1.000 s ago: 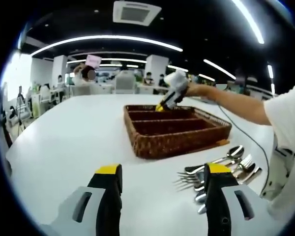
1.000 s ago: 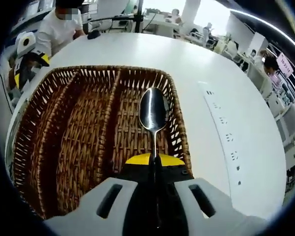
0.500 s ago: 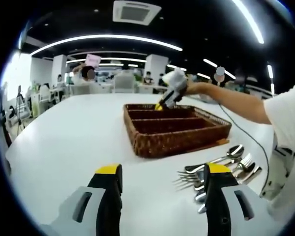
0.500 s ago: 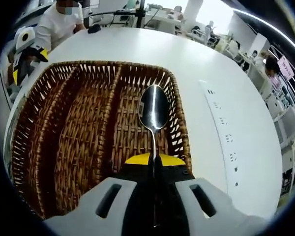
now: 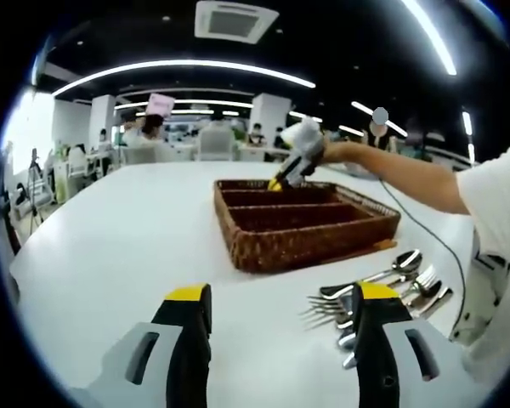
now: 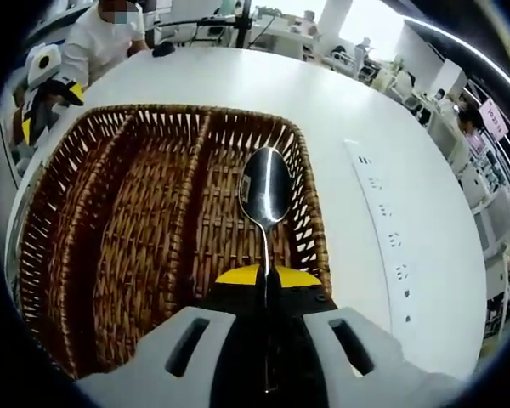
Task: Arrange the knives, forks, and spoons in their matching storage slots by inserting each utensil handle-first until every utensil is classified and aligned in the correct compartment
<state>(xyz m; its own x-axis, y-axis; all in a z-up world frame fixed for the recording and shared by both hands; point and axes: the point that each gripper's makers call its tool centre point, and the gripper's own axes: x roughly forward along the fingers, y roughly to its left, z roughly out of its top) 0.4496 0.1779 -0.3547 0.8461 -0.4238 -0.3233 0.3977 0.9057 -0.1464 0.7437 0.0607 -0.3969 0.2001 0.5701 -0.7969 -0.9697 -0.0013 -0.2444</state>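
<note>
**Spoon held over the wicker tray**

White tabletop (image 5: pixel 110 246) fills the lower half of the left gripper view, with an open office behind it under long ceiling lights. At centre right of that view sits the brown wicker tray (image 5: pixel 302 223), its three long slots bare. Lower right, just beside the tray, lies a loose pile of forks and spoons (image 5: pixel 382 289) on the table. The left gripper (image 5: pixel 282 327) rises from the bottom edge, jaws parted and grasping nothing. At upper centre the right gripper (image 5: pixel 296 161) hangs over the tray's far end.

Seen from the right gripper view, the right gripper (image 6: pixel 266 280) is clenched on the handle of a spoon (image 6: pixel 264 191), bowl pointing away, over the tray's (image 6: pixel 93 246) right-hand slot at mid-frame. Whether the spoon touches the wicker cannot be told.
</note>
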